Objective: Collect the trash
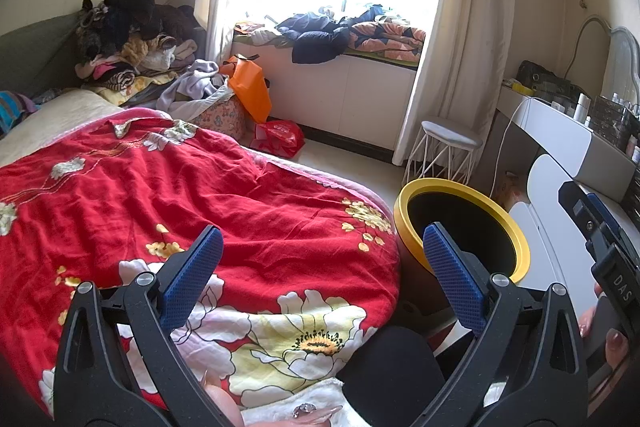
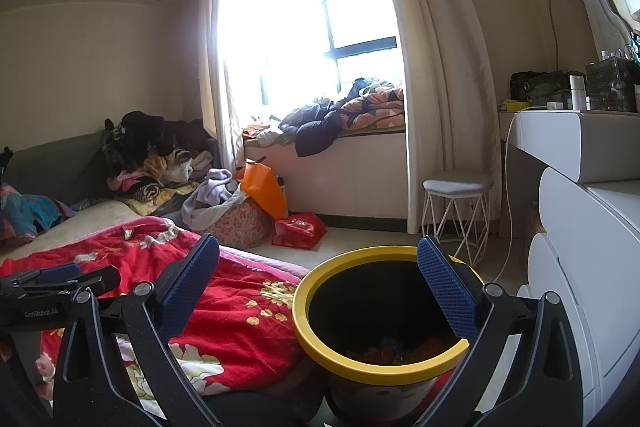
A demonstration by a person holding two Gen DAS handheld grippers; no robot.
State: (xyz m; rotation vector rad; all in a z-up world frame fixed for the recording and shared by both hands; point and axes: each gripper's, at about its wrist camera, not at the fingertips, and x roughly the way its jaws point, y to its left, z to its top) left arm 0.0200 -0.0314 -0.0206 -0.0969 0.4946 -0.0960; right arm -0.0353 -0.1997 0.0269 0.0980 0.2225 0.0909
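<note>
A round bin with a yellow rim (image 1: pixel 440 183) stands on the floor by the foot of the bed. In the right wrist view the bin (image 2: pixel 302 311) is close below, and colourful scraps (image 2: pixel 400 351) lie at its dark bottom. My right gripper (image 2: pixel 316 243) is open over the bin's mouth, nothing between its blue pads. My left gripper (image 1: pixel 322 231) is open above the red floral blanket (image 1: pixel 240 195), also with nothing in it. A small pale crumpled piece (image 1: pixel 122 127) lies on the blanket's far end.
A white dresser (image 2: pixel 580 227) stands right of the bin, with a white wire stool (image 2: pixel 456 187) beyond it. An orange bag (image 1: pixel 248 87) and a red bag (image 1: pixel 280 137) sit on the floor by the window bench. Clothes are piled at the bed's far corner (image 1: pixel 124 39).
</note>
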